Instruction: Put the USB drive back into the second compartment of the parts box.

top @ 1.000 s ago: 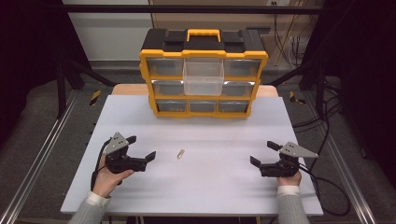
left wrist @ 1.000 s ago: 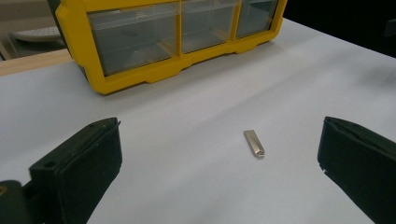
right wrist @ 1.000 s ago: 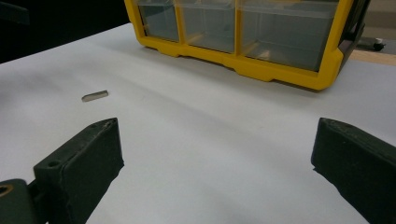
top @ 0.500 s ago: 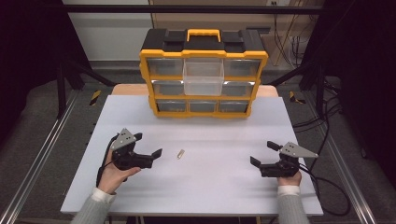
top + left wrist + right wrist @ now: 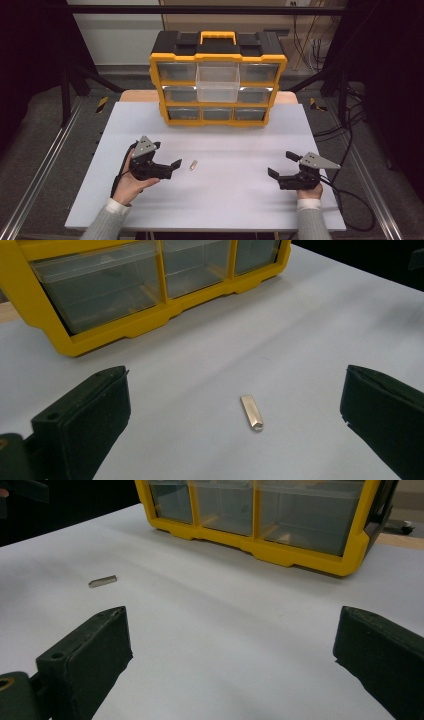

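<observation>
Metal piece (image 5: pixel 251 412): flat on table (image 5: pixel 225 210), just ahead of your left gripper (image 5: pixel 169 165), jaws spread wide | your right gripper (image 5: pixel 280 166): jaws apart, empty, resting low well right.

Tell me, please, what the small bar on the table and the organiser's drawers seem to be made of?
The small pale rectangular bar looks like metal, perhaps brass or nickel-plated steel: flat faces catch a soft sheen and one end is bevelled. The clear drawers of the yellow and black organiser look like moulded transparent plastic, slightly hazy, and you can see through them.
</observation>
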### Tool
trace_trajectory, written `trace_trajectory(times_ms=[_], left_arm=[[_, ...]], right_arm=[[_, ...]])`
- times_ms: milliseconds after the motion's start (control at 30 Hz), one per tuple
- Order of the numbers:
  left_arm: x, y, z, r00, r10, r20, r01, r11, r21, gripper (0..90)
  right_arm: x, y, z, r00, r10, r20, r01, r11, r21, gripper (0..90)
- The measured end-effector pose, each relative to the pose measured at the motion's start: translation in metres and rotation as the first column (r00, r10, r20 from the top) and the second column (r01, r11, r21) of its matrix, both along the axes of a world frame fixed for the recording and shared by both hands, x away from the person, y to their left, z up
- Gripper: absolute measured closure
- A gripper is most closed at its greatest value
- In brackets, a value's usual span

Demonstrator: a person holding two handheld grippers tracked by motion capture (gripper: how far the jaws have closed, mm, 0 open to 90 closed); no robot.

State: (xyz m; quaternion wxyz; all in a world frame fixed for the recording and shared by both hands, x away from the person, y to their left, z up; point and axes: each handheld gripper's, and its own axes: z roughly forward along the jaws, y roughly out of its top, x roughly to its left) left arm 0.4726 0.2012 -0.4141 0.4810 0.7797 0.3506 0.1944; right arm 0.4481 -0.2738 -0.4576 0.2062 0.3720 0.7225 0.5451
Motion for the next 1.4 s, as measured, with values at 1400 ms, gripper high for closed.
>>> trace_trajectory(times_ms=[1400], left_arm=[[0.024, -0.042, -0.010, 0.9968, -0.006, -0.080, 0.011, 0.9983, 0.057, 0.0]], right_arm=[[0.000, 0.000, 0.000, 1.0000, 0.002, 0.000, -0.002, 1.0000, -0.003, 2.4]])
